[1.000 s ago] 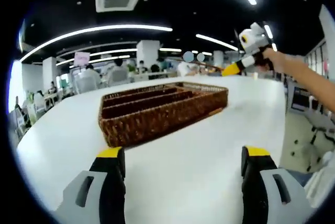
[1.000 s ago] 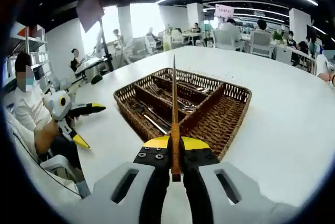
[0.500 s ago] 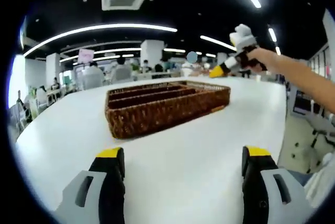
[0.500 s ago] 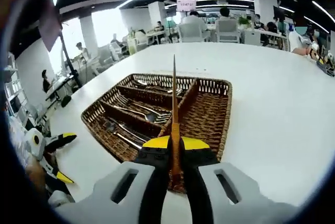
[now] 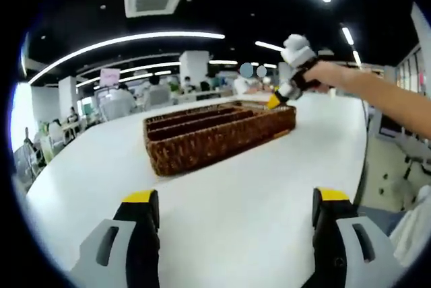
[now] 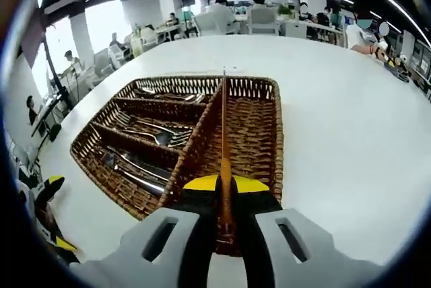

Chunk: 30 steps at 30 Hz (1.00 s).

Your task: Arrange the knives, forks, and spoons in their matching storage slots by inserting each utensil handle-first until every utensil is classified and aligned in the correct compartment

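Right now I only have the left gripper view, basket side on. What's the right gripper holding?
Observer: The right gripper is shut on a thin knife, blade pointing forward over the wicker basket.
Operator: Anything in the basket?
Observer: Three short slots on one side hold cutlery.
Operator: And the long slot?
Observer: The long compartment looks empty; the knife lines up near its divider.

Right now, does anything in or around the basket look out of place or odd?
Nothing stands out. The basket sits flat on the table, cutlery lies in its left slots, and the right gripper holds a knife straight above it.
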Motion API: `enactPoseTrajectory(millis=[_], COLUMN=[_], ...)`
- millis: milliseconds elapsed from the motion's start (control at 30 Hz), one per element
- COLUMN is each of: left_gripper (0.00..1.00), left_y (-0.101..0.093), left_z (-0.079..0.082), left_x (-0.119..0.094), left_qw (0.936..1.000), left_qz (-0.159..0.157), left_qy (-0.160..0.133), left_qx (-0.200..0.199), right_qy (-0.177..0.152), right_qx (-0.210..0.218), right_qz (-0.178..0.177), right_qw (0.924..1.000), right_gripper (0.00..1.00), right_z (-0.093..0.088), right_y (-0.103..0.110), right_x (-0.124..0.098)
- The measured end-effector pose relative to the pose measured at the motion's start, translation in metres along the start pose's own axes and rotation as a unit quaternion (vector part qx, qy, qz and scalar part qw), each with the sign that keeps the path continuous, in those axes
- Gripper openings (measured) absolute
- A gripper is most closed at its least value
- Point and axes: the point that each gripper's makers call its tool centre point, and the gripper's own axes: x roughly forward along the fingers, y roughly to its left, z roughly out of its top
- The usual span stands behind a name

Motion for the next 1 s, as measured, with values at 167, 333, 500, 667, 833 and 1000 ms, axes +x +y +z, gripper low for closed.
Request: enactPoseTrajectory(millis=[167,333,500,667,833,1000], left_gripper=[0.97,0.97,0.97,0.97,0.96,0.96], left_y=[0.002,0.003,0.006,0.005,0.002,0.001], left_z=[-0.001,-0.005,-0.009,-0.012,-0.016,-0.014], left_x=[0.000,0.000,-0.002,-0.002,-0.001,-0.002], left_qw=[1.0000,1.0000,1.0000,1.0000,0.9998,0.9998], left_qz=[0.002,-0.002,0.001,0.001,0.000,0.000], left_qy=[-0.003,0.002,0.008,0.010,0.020,0.020], left_qx=[0.003,-0.001,0.000,-0.002,0.005,0.005], right_qy=[0.026,0.049,0.063,0.081,0.072,0.070], right_qx=[0.007,0.005,-0.001,-0.030,-0.046,-0.066], right_qz=[-0.004,-0.025,-0.035,-0.032,-0.003,0.012], right_qw=[0.9996,0.9985,0.9974,0.9958,0.9963,0.9953], right_gripper=[0.06,0.06,0.06,0.07,0.11,0.13], right_z=[-0.008,-0.015,-0.015,-0.026,-0.028,-0.029], right_y=[-0.003,-0.007,-0.006,0.001,0.013,0.018], right_x=[0.009,0.009,0.016,0.009,0.009,0.008])
